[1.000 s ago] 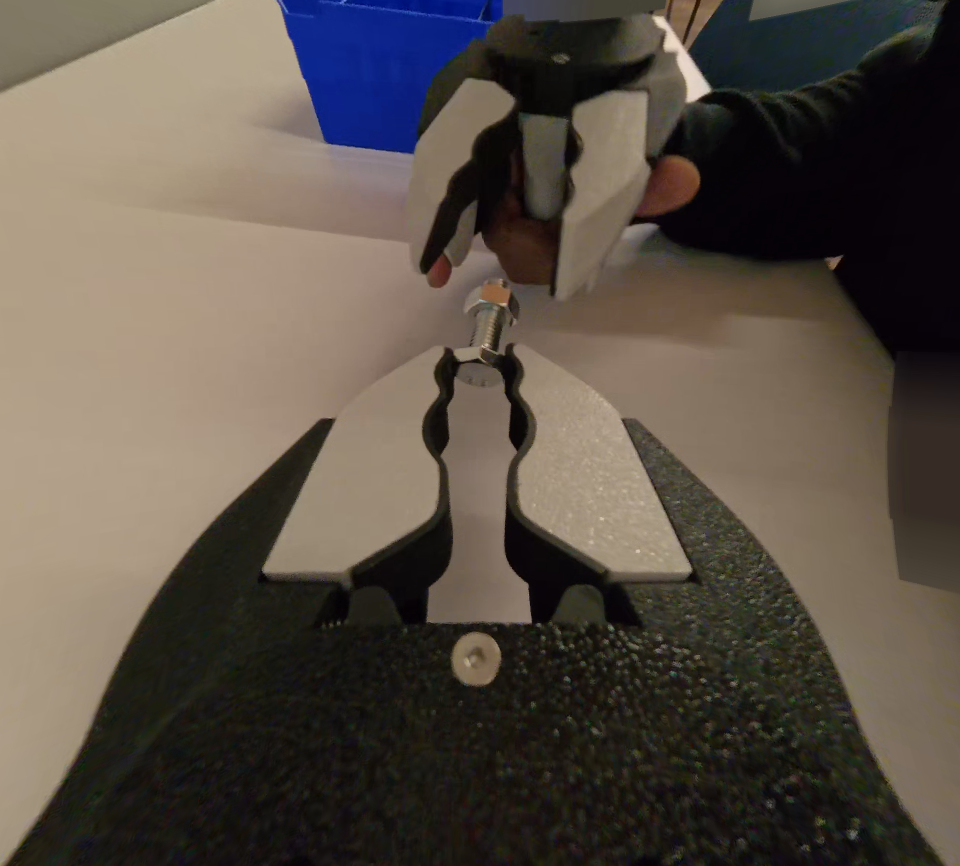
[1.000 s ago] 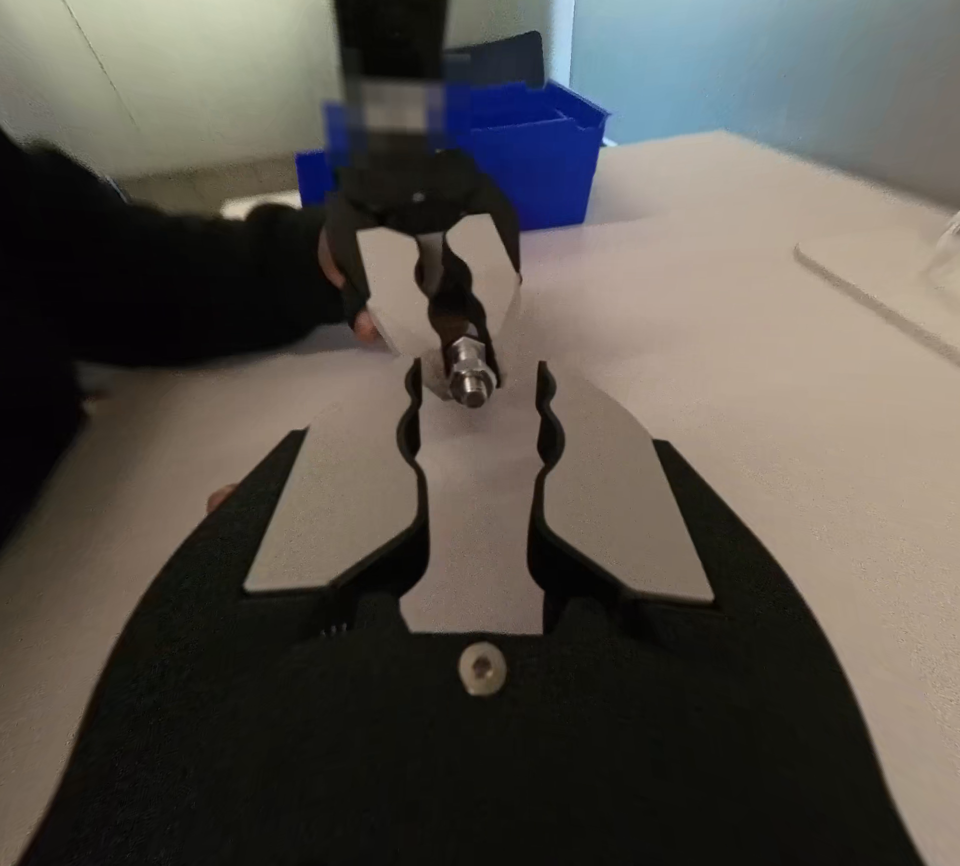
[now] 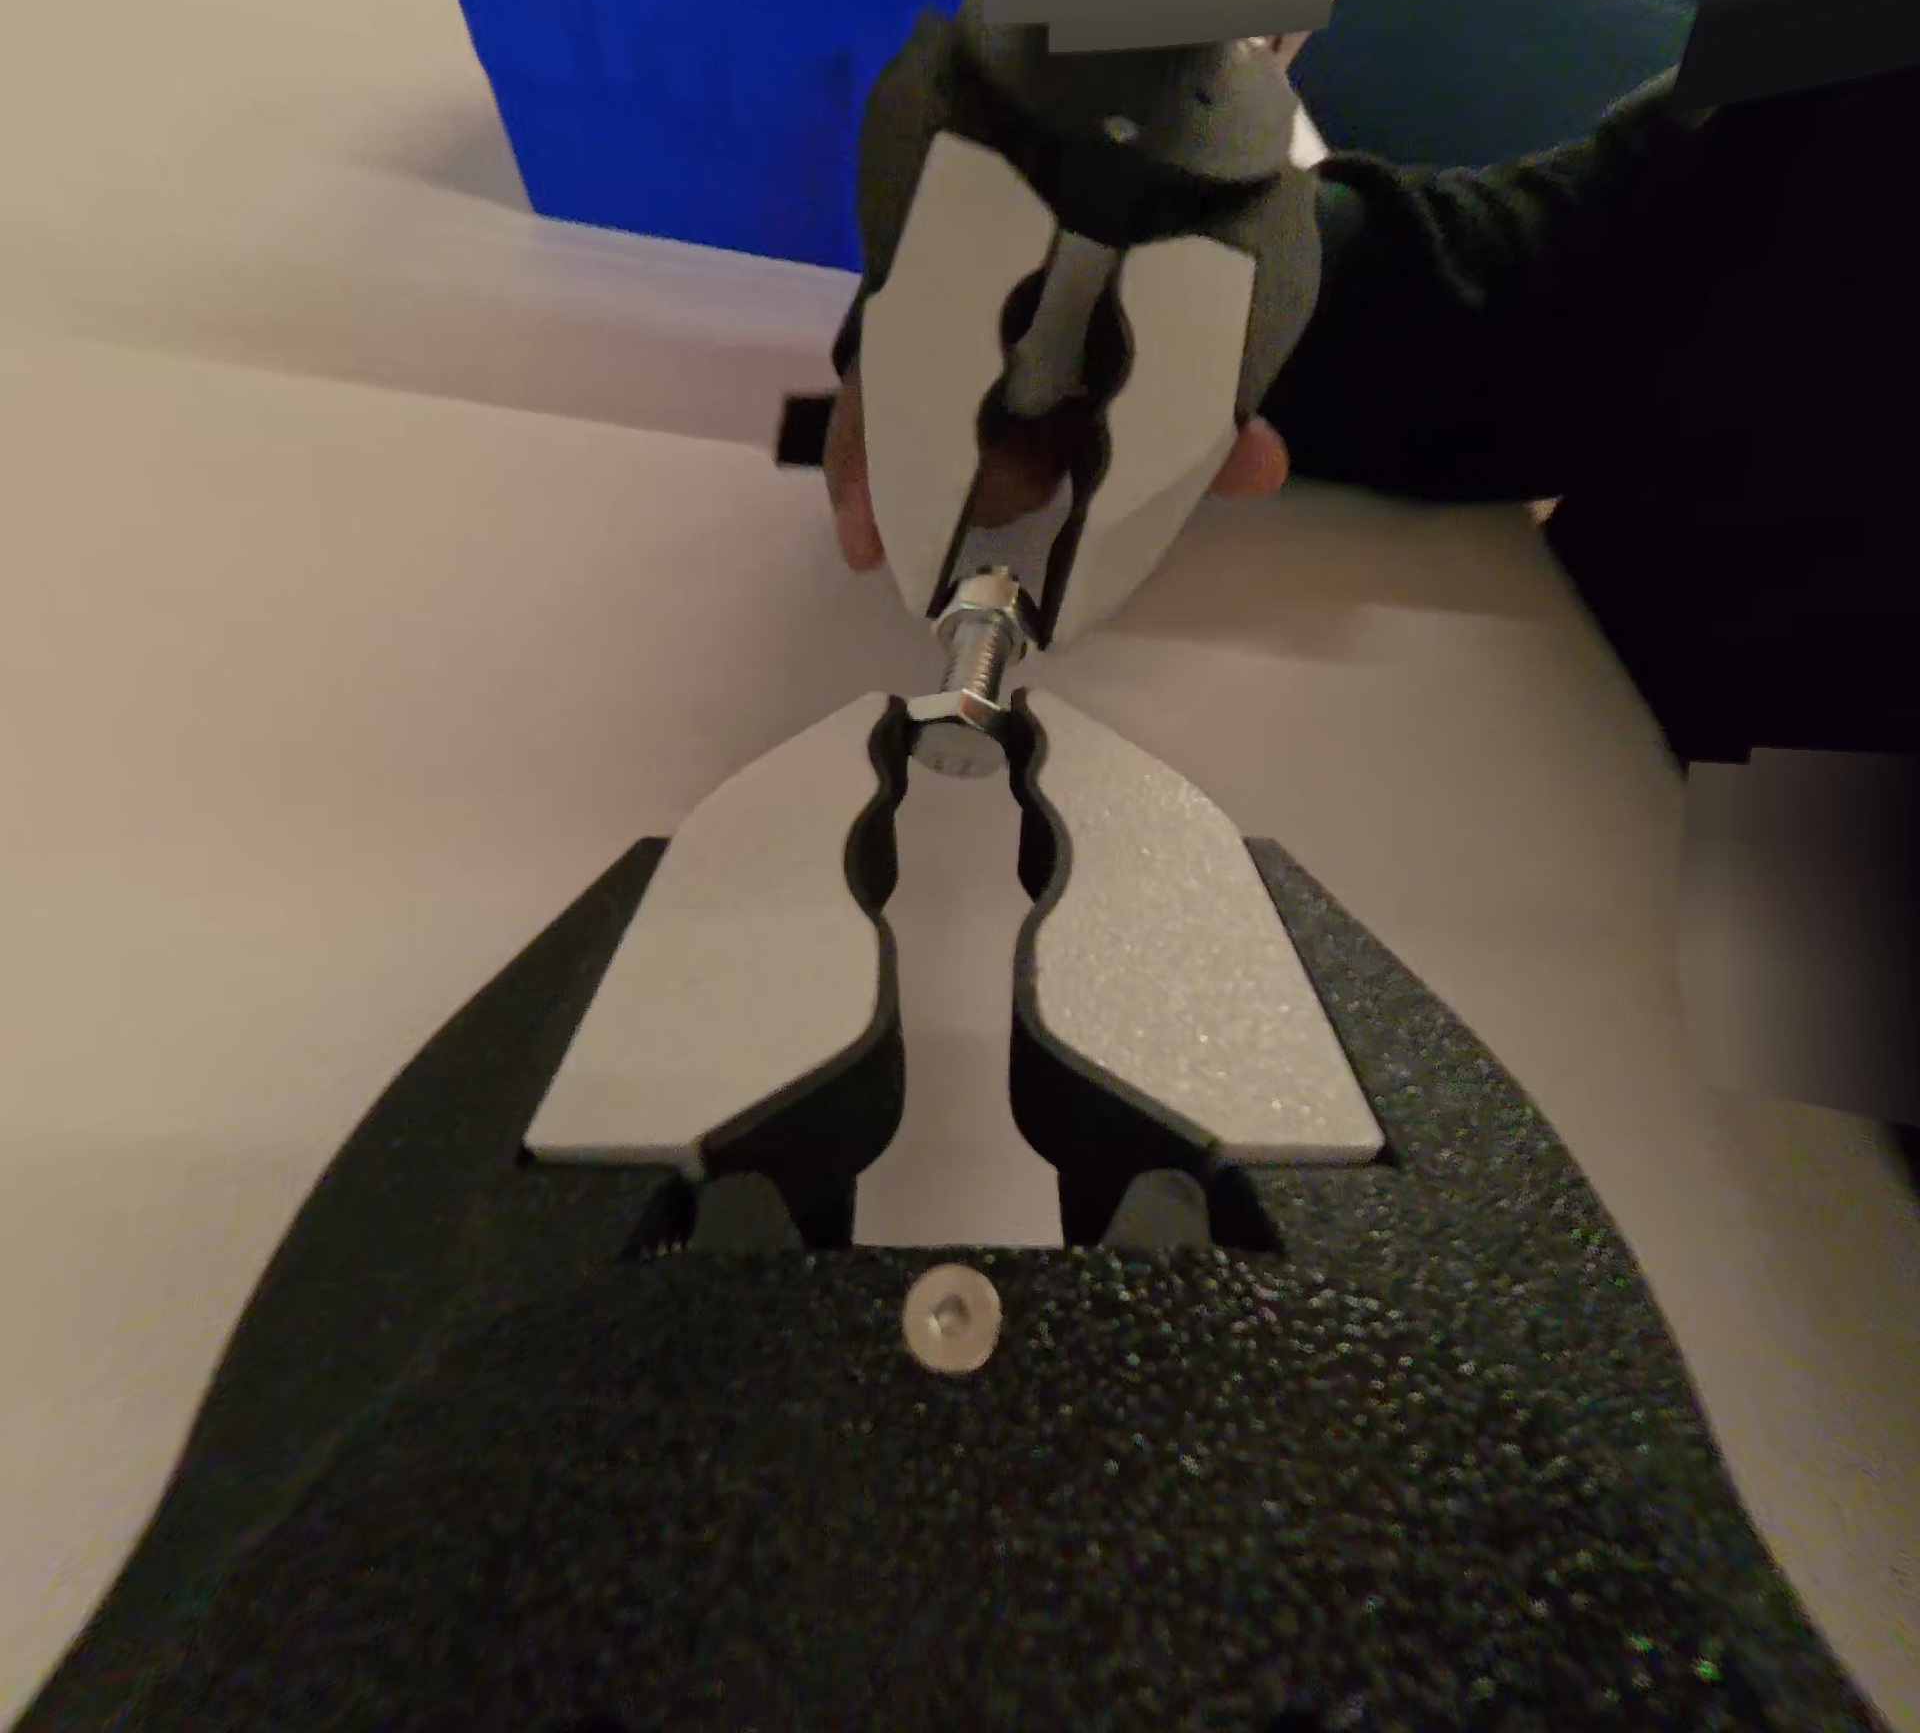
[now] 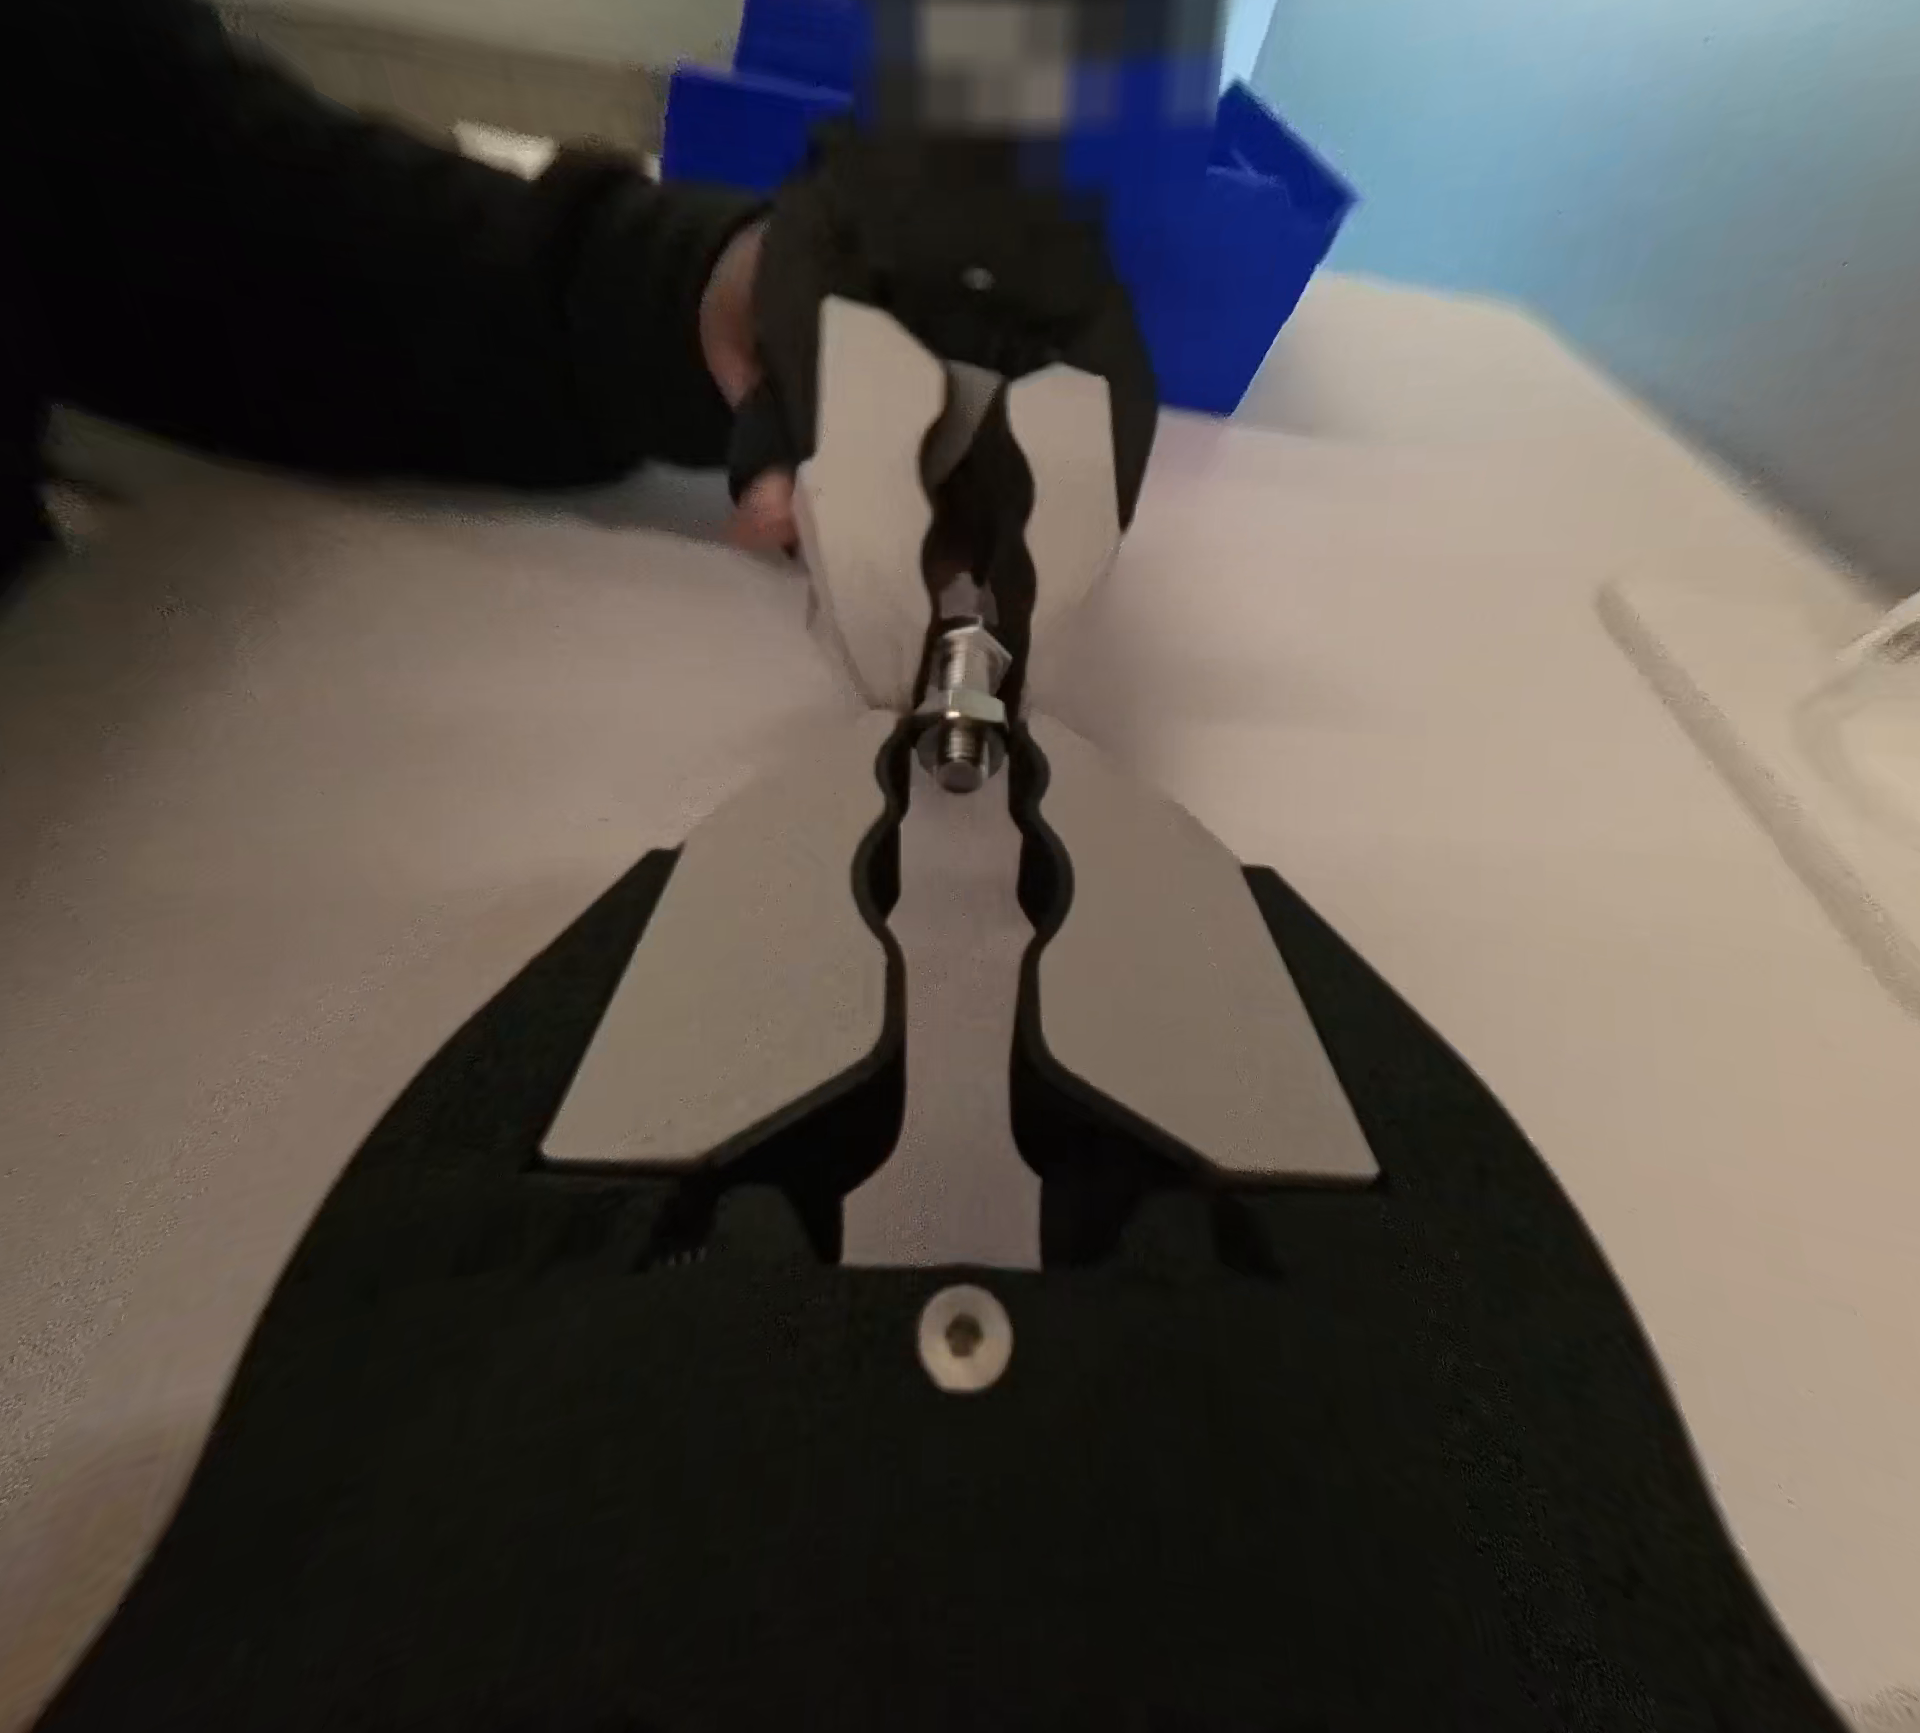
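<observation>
Matte table — fingers grip shiny threaded hex bolt.

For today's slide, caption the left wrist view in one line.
Left gripper clamps a bolt's head; right gripper grips its nut, blue bin behind.

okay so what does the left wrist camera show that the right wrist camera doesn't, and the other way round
Only the left wrist view shows the flat face of the bolt's hex head, clamped at the left claw tips.

Only the right wrist view shows the bolt's threaded end poking past the nut, plus a pale flat board at the right edge.

Both show the silver bolt bridging the two claws, the right claw closed on the nut, the blue bin, dark sleeves and the white table.
</observation>
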Available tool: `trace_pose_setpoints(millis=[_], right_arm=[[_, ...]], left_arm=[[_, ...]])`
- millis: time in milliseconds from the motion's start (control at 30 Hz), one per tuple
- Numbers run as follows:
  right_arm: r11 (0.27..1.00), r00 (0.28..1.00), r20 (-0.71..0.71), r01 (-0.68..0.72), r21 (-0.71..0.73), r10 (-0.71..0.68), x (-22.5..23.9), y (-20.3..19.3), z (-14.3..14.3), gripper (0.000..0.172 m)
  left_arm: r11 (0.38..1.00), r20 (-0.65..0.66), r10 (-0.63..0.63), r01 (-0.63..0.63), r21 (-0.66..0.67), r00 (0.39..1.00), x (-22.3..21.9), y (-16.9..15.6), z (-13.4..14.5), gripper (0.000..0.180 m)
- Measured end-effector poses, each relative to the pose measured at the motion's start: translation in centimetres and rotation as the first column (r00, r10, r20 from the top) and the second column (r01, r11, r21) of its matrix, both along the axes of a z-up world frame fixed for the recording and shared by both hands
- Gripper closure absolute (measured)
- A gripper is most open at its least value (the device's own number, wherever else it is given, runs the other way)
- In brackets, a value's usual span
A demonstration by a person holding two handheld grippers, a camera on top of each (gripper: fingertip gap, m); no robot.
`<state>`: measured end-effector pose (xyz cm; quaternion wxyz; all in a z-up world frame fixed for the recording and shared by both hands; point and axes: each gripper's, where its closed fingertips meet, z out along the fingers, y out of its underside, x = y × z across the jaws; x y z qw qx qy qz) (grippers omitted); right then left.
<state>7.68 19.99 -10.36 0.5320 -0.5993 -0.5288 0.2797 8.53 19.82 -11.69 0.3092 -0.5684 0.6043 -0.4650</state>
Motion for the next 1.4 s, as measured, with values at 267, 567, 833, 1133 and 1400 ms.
trace_pose_setpoints(millis=[267,567,833,1133,1400], right_arm=[[0.988,0.997,-0.050,0.068,0.138,-0.062,0.2,0.7,1.5,0.147],[0.913,0.984,-0.170,-0.021,-0.407,-0.053,-0.1,0.7,-0.2,0.147],[0.894,0.969,0.232,-0.027,0.447,-0.087,0.0,0.4,-1.7,0.155],[0.968,0.982,-0.169,0.046,-0.246,-0.089,0.7,1.3,1.0,0.136],[0.939,0.990,-0.132,0.002,-0.343,-0.051,-0.1,0.5,-0.5,0.152]], left_arm=[[0.997,0.032,0.031,-0.029,-0.066,0.999,-0.1,0.7,0.3,0.163],[0.985,0.064,0.043,-0.053,0.164,0.997,0.1,1.0,0.9,0.163],[0.992,-0.040,-0.032,0.027,-0.123,0.999,-0.3,-0.4,-0.6,0.163],[0.998,0.026,0.049,-0.050,0.047,0.998,-0.3,1.2,0.3,0.163],[0.990,0.032,0.033,-0.037,0.133,0.999,0.0,0.8,0.4,0.163]])
